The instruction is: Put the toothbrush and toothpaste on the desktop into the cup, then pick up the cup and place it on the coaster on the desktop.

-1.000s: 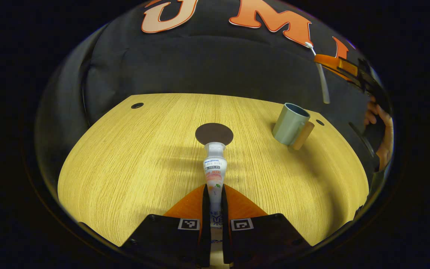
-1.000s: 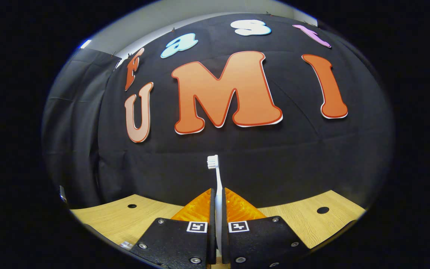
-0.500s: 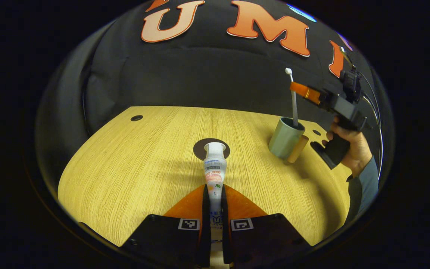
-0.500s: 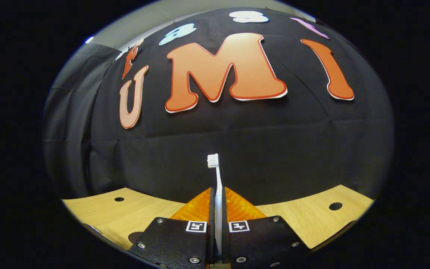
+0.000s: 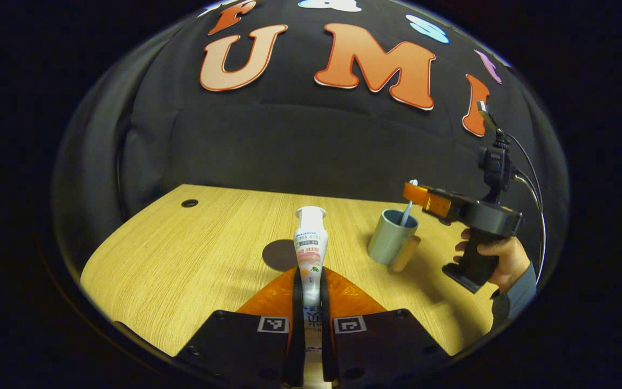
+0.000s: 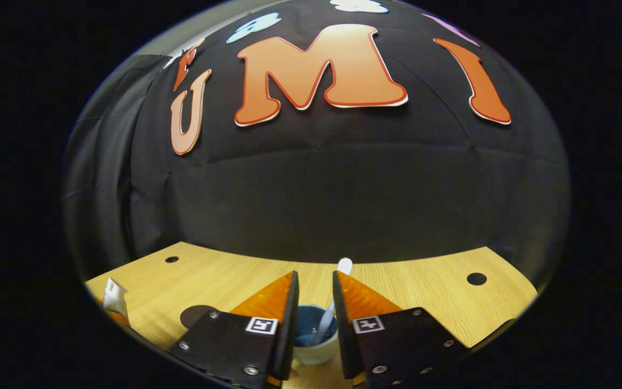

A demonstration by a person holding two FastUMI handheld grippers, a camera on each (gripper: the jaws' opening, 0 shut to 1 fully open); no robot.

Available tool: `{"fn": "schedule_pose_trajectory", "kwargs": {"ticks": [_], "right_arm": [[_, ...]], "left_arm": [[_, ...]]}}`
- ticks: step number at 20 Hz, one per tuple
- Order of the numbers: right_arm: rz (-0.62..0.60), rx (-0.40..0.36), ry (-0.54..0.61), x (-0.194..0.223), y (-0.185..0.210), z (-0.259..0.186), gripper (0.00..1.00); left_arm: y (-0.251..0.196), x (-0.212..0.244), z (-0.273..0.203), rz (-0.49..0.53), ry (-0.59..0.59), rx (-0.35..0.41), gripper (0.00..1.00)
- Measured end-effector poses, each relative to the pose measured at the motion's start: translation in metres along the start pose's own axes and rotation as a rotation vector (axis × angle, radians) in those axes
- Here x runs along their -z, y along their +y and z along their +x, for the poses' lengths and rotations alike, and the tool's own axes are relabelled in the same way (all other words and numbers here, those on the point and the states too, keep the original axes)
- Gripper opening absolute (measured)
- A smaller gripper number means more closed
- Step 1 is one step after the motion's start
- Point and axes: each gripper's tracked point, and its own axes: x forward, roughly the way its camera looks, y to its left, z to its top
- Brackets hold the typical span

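Note:
My left gripper (image 5: 310,270) is shut on a white toothpaste tube (image 5: 311,243), cap pointing away, above the wooden desktop (image 5: 181,259). A grey-green cup (image 5: 389,237) with a wooden handle (image 5: 404,254) stands upright to the right, with the white toothbrush (image 5: 408,208) leaning inside it. In the right gripper view my right gripper (image 6: 315,276) is open just above the cup (image 6: 313,337); the toothbrush (image 6: 333,302) rests free between the fingers, head up. A dark round coaster (image 5: 281,255) lies left of the cup, also seen as the coaster (image 6: 195,315).
A hand (image 5: 497,259) holds the right gripper (image 5: 411,190) over the cup. Small round holes (image 5: 189,203) (image 6: 476,279) sit near the desktop's back corners. The black cloth wall rises right behind the desktop's far edge.
The right gripper came down over the cup, set the toothbrush into it and opened, letting go. The left gripper tilted up with the toothpaste still held.

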Motion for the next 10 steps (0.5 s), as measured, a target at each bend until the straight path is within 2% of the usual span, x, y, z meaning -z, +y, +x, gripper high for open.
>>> {"fn": "schedule_pose_trajectory", "kwargs": {"ticks": [1, 3, 5, 7, 10], "right_arm": [[0.009, -0.002, 0.000, -0.002, -0.003, -0.011, 0.59], [0.012, -0.001, -0.010, -0.005, -0.012, -0.034, 0.75], [0.009, 0.001, -0.024, -0.009, -0.025, -0.061, 0.87], [0.011, -0.001, -0.038, -0.012, -0.035, -0.087, 0.93], [-0.017, 0.015, -0.046, -0.010, -0.055, -0.126, 0.97]], "left_arm": [[-0.004, -0.009, 0.003, 0.009, -0.032, 0.007, 0.16], [-0.021, -0.027, 0.007, 0.018, -0.094, 0.027, 0.16], [-0.042, -0.054, 0.015, 0.015, -0.165, 0.062, 0.16], [-0.065, -0.082, 0.027, 0.008, -0.247, 0.101, 0.16], [-0.103, -0.120, 0.045, 0.003, -0.367, 0.171, 0.16]]}}
